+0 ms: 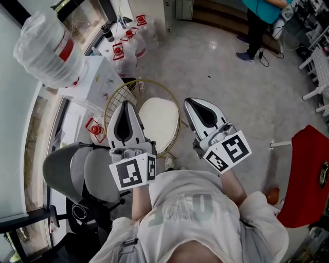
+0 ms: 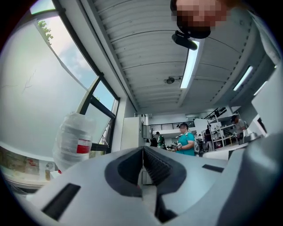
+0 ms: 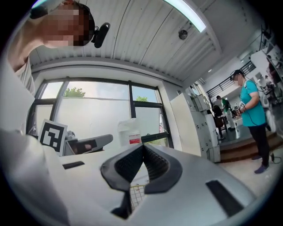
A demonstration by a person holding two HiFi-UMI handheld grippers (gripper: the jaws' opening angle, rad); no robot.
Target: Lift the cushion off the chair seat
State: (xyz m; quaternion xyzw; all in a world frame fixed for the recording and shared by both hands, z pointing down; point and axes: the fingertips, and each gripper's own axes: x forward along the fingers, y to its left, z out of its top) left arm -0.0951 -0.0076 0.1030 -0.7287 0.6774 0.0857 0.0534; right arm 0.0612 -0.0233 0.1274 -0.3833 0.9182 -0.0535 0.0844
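In the head view a round white cushion (image 1: 160, 123) lies on the seat of a gold wire chair (image 1: 114, 97) straight ahead of me. My left gripper (image 1: 127, 105) hovers above the chair's left rim, jaws shut and empty. My right gripper (image 1: 188, 101) hovers just off the cushion's right edge, also shut with nothing in it. Neither touches the cushion. In the left gripper view the left gripper (image 2: 143, 148) has its pads meeting, aimed over the room. In the right gripper view the right gripper (image 3: 142, 146) is pressed shut; a bit of the wire chair (image 3: 137, 194) shows below its pads.
A grey office chair (image 1: 77, 172) stands at my left and a red chair (image 1: 308, 174) at my right. A big wrapped water bottle (image 1: 49, 49) sits on a white table (image 1: 97, 77) by the window. A person in teal (image 1: 262, 15) stands far ahead.
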